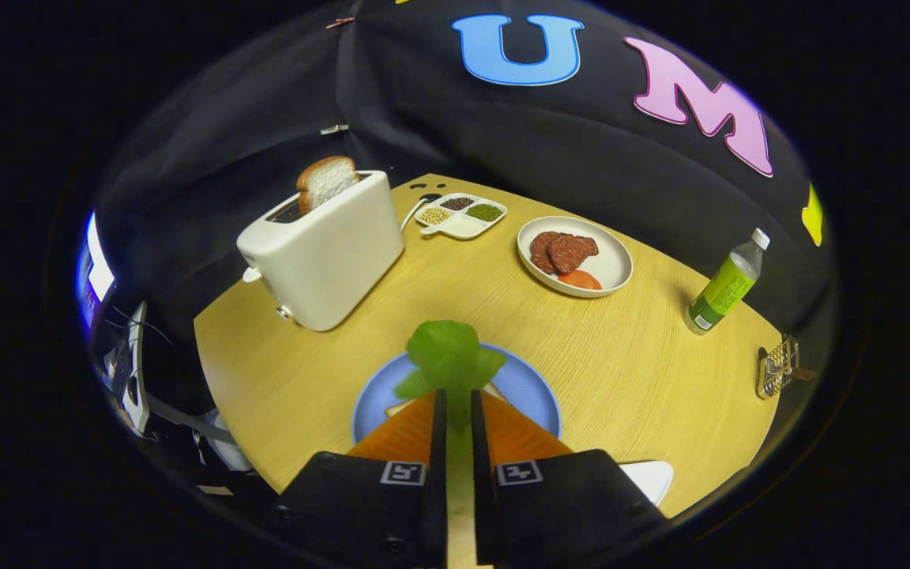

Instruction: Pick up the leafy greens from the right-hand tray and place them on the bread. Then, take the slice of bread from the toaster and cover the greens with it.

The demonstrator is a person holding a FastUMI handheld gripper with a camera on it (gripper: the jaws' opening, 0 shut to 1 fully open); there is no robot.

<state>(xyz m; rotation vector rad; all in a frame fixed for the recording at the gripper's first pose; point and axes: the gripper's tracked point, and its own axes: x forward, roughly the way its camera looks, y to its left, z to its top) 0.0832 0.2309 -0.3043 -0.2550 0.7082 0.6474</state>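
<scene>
Two jaws of my gripper (455, 407) clenched on the leafy greens (449, 357), leaf sticking out at 12 o'clock w/ its long axis along the fingers. Bread (400, 408) on the blue plate (530, 387) sits directly under the tips, so next move prob. straight down; toaster (321, 257) w/ 2nd slice (326, 180) at 11 o'clock on the counter (644, 356).

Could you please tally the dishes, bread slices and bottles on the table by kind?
Gripper shut on the leafy greens.
Dishes: 3, blue plate, white plate, divided tray
Bread slices: 2, toaster slice, plate slice
Bottles: 1, bottle
Total: 6
</scene>
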